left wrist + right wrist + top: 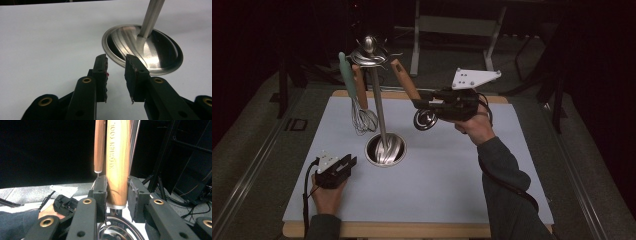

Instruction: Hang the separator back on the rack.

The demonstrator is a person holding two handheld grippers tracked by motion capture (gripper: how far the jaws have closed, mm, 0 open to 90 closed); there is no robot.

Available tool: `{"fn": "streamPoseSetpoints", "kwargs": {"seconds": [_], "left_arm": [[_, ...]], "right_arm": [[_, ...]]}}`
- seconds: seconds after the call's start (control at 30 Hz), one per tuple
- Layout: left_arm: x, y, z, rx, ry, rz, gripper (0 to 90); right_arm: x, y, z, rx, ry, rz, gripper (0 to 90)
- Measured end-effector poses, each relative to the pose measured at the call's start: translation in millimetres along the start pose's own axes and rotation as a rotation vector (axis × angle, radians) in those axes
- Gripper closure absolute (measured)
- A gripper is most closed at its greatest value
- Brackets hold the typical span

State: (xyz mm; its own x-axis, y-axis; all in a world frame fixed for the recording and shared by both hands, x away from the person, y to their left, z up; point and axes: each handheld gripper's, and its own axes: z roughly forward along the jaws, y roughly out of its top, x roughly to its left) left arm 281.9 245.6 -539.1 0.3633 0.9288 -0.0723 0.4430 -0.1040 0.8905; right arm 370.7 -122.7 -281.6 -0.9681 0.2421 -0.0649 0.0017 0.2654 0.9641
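I am holding the right gripper (424, 104) up over the far half of the table (452, 175), its jaws pinching the wooden handle (117, 170) of a utensil near the handle's lower end. The handle is reading "KITCHEN TOOL" in burnt lettering running along its length. Its top is leaning toward the head of the steel rack (371, 55). Below the handle a round steel head (425, 120) is hanging; stamped letters are showing on its rim in the right gripper view, but I cannot make them out.

A whisk (363, 117) with a wooden handle and a mint-green tool (346, 72) are hanging off the rack on its left side.

I am resting the left gripper (346, 167) low on the near left of the table, jaws spread with nothing between them, pointing at the rack's round steel base (142, 50), which is sitting just beyond the fingertips.
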Motion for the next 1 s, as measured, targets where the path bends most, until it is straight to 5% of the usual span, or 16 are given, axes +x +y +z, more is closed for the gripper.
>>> {"fn": "streamPoseSetpoints", "kwargs": {"seconds": [1.0], "left_arm": [[0.1,0.0,-0.1,-0.001,0.000,-0.001,71.8]], "right_arm": [[3.6,2.4,6.2,-0.013,0.023,-0.004,70.7]]}}
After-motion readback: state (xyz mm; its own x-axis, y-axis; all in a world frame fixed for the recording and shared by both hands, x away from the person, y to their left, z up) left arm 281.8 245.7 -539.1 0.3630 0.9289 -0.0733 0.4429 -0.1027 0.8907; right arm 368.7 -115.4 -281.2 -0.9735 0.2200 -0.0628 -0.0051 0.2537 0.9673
